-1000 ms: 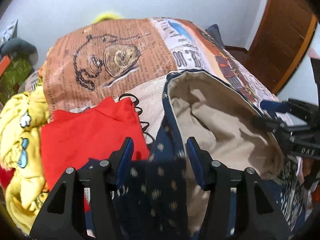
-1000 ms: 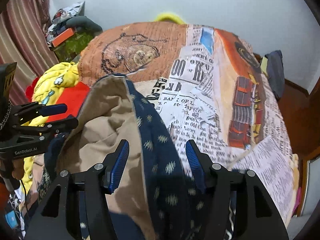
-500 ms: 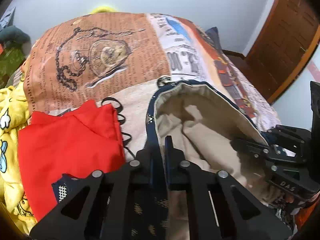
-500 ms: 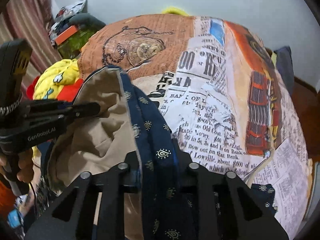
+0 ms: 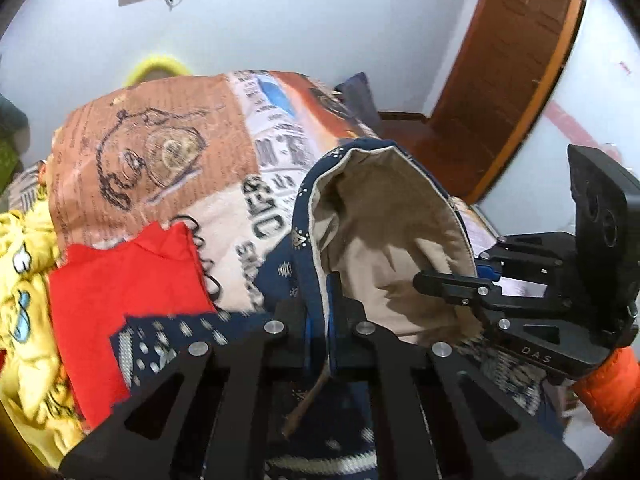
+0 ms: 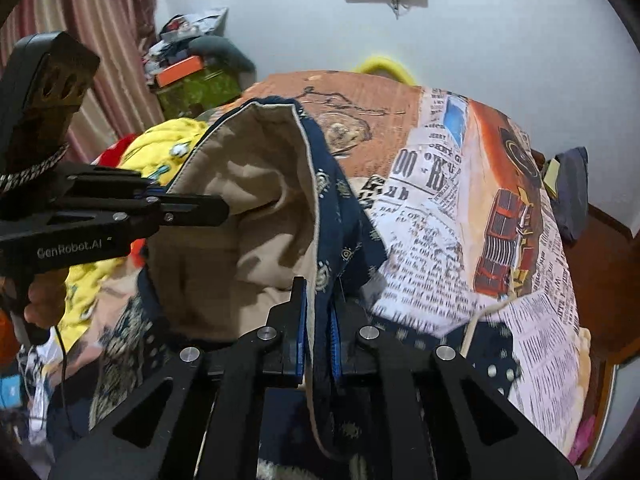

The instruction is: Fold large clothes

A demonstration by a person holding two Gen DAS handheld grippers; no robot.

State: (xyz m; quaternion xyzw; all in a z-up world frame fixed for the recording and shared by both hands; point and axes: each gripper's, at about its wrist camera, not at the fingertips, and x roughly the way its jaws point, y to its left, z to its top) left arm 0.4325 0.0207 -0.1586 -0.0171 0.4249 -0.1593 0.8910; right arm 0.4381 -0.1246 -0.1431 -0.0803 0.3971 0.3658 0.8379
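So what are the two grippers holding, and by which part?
Both hold the navy patterned garment by its beige-lined edge: left gripper on one side, right gripper on the other.

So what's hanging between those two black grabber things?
A loop of the navy patterned garment, its beige lining facing inward, hangs between the left gripper and right gripper; the right wrist view shows it best.

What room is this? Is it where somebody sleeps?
Probably a bedroom: a bed with a newspaper-print cover, piles of clothes on it, a curtain and a wooden door.
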